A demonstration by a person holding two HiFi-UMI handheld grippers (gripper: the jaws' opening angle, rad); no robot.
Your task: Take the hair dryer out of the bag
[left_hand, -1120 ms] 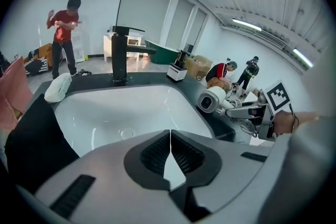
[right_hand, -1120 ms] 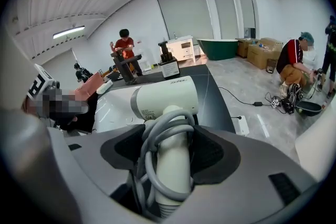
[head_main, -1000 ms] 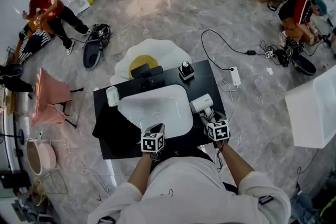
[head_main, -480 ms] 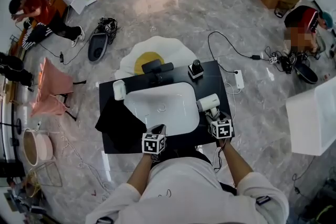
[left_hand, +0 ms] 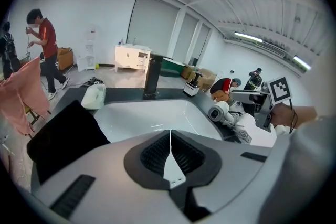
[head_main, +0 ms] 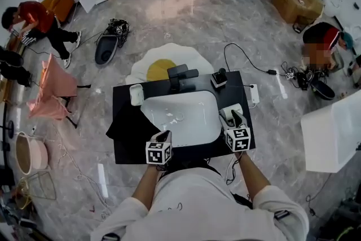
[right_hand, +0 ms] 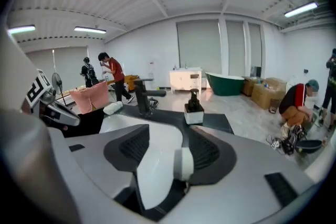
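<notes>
The white hair dryer [head_main: 230,112] is at the right of the sink, out of the black bag [head_main: 127,124], which lies flat on the table's left side. My right gripper [head_main: 234,117] has just been closing its jaws. The dryer's body [right_hand: 157,165] fills the gap between them, and its grey end rests against the right pad. In the left gripper view the dryer [left_hand: 219,112] shows beside the right gripper, with its cord trailing below. My left gripper [head_main: 164,136] hangs shut and empty over the sink's near rim, its pads together [left_hand: 170,136].
A white sink basin [head_main: 186,101] is set in the black table [head_main: 121,152]. A black faucet [head_main: 180,75] and a soap dispenser [head_main: 219,78] stand behind it. A white roll [head_main: 136,94] lies at the back left. A power strip [head_main: 252,93] and cables are on the floor, and people work around the room.
My right gripper has come up and forward, and its jaws now stand around the hair dryer. My left gripper has drawn slightly back and up from the sink. The head view has shifted.
</notes>
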